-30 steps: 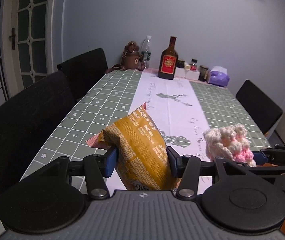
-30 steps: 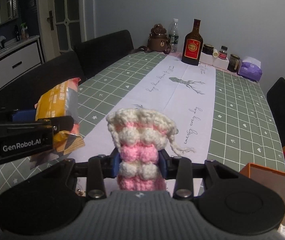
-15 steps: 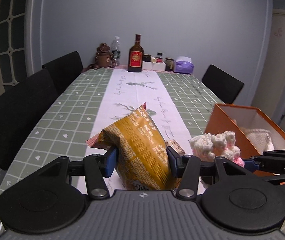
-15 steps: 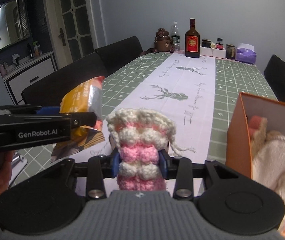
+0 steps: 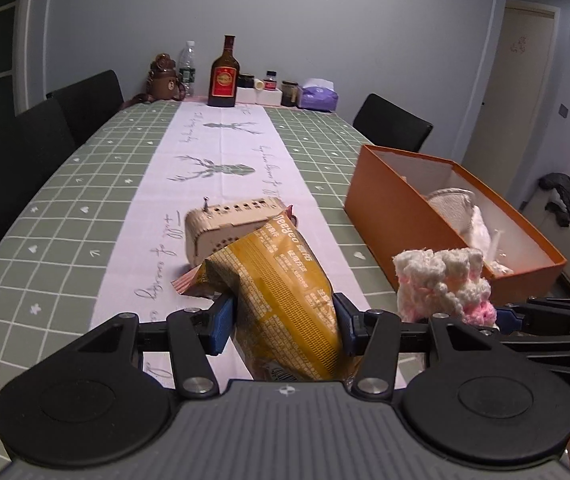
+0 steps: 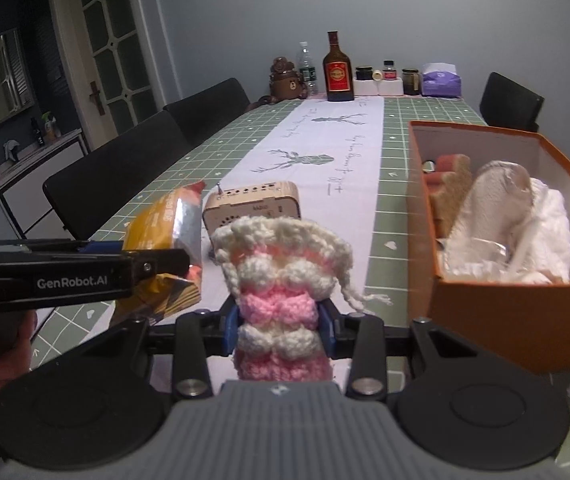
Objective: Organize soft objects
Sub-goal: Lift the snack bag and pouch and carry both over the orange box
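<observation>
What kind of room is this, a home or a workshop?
Most likely a dining room in a home. A long table with a green checked cloth and a deer-print runner has black chairs along its sides, and bottles, jars and a tissue pack stand at its far end.

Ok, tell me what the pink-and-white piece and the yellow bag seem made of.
Pink-and-white piece: crocheted yarn, matte, with bobbly stitches and a loose strand. Yellow bag: probably plastic-foil film, with glossy crinkles and a silvery inside.
</observation>
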Demonstrator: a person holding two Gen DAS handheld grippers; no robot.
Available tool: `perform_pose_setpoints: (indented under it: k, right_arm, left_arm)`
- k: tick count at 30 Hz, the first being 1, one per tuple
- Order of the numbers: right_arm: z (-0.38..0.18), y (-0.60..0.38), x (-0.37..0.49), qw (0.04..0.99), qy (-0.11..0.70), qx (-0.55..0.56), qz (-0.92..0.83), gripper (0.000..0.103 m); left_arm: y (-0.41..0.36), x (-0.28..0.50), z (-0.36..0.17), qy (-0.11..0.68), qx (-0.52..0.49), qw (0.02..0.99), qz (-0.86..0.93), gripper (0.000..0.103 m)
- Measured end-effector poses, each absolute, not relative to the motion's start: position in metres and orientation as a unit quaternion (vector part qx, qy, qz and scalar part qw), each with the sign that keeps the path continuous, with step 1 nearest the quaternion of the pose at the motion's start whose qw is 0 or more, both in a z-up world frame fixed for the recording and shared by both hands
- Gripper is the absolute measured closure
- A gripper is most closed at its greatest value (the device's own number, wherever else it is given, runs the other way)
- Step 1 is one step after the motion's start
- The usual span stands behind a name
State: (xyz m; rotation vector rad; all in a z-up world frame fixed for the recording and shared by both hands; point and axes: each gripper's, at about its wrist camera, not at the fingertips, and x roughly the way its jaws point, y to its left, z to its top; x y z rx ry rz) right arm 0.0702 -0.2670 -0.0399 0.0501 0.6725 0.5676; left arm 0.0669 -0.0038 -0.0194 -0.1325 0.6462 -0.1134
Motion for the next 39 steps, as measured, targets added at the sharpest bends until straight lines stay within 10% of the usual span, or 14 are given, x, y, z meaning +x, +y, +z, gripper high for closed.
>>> perform_pose_setpoints:
  k: [22, 39]
  right_arm:
    - [0.025, -0.394, 0.109, 0.950, 0.255, 0.060, 0.171, 0.063]
    - [-0.027, -0.429, 0.215, 0.912, 0.387, 0.001, 0.137, 0.061]
  left_arm:
    - [-0.101, 0.123, 0.039, 0.268, -0.046, 0.938, -0.212, 0.044]
    - [-0.183, 0.205, 0.000, 0.367, 0.055, 0.891, -0.261, 0.044]
